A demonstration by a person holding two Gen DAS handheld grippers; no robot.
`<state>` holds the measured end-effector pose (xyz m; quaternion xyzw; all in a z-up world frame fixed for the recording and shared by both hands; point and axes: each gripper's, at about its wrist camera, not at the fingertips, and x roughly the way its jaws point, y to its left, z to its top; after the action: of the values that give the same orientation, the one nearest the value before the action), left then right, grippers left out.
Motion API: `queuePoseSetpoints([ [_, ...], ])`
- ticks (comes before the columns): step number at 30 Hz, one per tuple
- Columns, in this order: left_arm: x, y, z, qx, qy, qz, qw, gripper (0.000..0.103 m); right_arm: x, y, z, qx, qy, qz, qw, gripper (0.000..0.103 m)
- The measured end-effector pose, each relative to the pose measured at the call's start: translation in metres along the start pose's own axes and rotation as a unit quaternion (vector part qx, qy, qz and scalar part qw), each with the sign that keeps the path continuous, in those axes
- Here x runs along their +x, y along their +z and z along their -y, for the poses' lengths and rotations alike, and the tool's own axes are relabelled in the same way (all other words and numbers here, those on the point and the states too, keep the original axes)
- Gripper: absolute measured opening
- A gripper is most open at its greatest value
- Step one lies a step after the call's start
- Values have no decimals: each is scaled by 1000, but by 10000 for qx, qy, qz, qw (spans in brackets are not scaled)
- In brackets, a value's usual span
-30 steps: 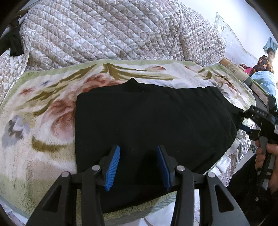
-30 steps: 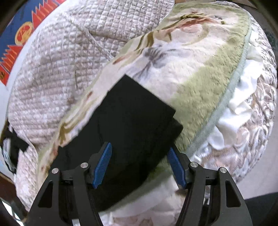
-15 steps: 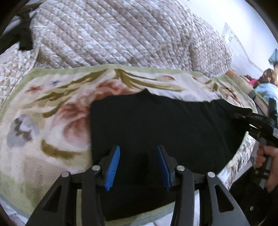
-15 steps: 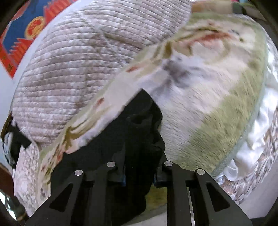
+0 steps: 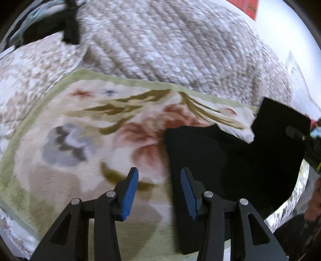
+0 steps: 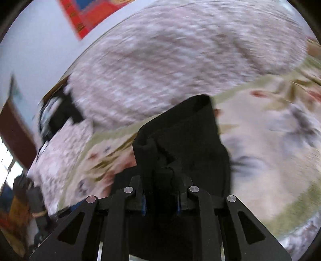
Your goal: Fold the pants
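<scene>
Black pants point(image 5: 230, 160) lie folded on a floral blanket point(image 5: 90, 130) on the bed. Their right end point(image 5: 280, 120) is lifted off the blanket and curls over the rest. My right gripper point(image 6: 161, 200) is shut on that raised end, and black cloth point(image 6: 190, 130) bunches up between and ahead of its fingers. In the left wrist view the right gripper point(image 5: 297, 134) shows at the far right edge. My left gripper point(image 5: 159, 192) stands open above the blanket with nothing between its blue pads. Its right finger sits over the pants' left edge.
A quilted beige comforter point(image 5: 170, 44) is heaped behind the blanket. A dark item point(image 5: 68, 26) lies at the back left. A red poster point(image 6: 90, 16) hangs on the wall. The bed's edge and a person's hand point(image 5: 315, 200) are at the right.
The right gripper closed on the pants' end and raised it off the blanket, rolling as it went. The left gripper, still open, slid left from above the pants to their left edge.
</scene>
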<state>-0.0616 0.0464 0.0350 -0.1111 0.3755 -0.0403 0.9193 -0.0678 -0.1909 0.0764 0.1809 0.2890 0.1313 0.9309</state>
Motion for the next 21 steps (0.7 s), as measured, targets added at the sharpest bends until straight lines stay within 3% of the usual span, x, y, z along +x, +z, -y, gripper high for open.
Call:
queuePoseSetpoints([
  [4,-8,3,-23,-290,98,99,9995,47,45,-31,-48,-539,434,-687,9952,20],
  [8,-13,4,-35,-428,144,144,9989,47,90,-73,-64,-854,423,-1383,9858,20],
  [14,-17,4,-42,-540,114,164,9983,47,78,-66,-78,-1023,318,-1200,9870,20],
  [17,-21,6,-42,-550,86,215,9982,47,67,-63,-96,-1295,461,-1067,9847,20],
  [21,-23,6,-42,-527,74,240,9983,47,96,-92,-98,-1496,340,-1544,9760,21],
])
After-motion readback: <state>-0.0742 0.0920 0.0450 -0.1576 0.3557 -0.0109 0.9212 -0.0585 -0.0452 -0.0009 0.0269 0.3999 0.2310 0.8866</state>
